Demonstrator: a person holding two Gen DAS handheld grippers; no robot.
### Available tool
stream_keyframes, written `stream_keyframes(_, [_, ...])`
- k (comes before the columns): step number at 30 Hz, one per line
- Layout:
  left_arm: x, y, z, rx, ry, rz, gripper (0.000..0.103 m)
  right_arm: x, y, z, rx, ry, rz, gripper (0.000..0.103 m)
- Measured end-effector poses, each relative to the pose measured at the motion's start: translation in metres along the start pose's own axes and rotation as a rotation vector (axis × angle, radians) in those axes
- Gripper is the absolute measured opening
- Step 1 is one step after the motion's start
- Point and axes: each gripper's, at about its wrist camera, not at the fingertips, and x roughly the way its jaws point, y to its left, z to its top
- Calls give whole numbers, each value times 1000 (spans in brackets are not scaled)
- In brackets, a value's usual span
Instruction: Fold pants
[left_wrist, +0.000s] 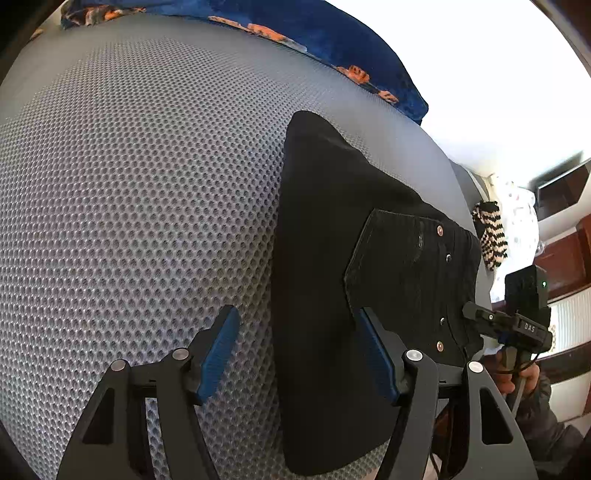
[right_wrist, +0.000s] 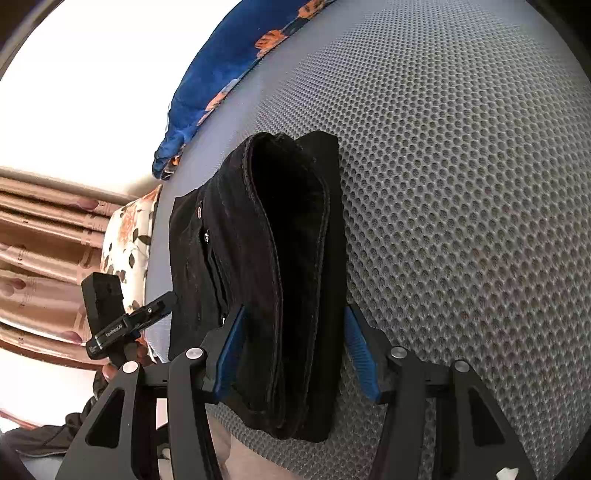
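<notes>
Black pants (left_wrist: 332, 240) lie folded into a thick bundle on a grey mesh mattress (left_wrist: 147, 184); a back pocket with rivets faces up. My left gripper (left_wrist: 297, 317) hovers open over the bundle's left edge, one finger above the mesh, the other above the cloth. In the right wrist view, the pants (right_wrist: 295, 221) show their stacked folded layers. My right gripper (right_wrist: 295, 310) straddles the bundle's near end with its jaws apart, and the right pad stands clear of the cloth. Each gripper shows in the other's view: the right gripper (left_wrist: 476, 314) and the left gripper (right_wrist: 166, 299).
A blue blanket with orange flowers (left_wrist: 332, 40) lies along the mattress's far edge. A floral pillow (right_wrist: 129, 236) and pink curtains (right_wrist: 44, 229) are beyond the mattress's side. A black-and-cream striped item (left_wrist: 489, 236) sits off the mattress. A hand (left_wrist: 517, 373) holds the right gripper.
</notes>
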Motion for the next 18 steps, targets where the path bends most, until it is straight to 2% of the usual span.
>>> stream_keyframes(10, [32,-46,3,33,27,-18,66,-8,-7,0,-23,35,10,50])
stream_keyframes(18, [42,-54,10,43,32,-28,65,0,-13,5,-33,34,108,53])
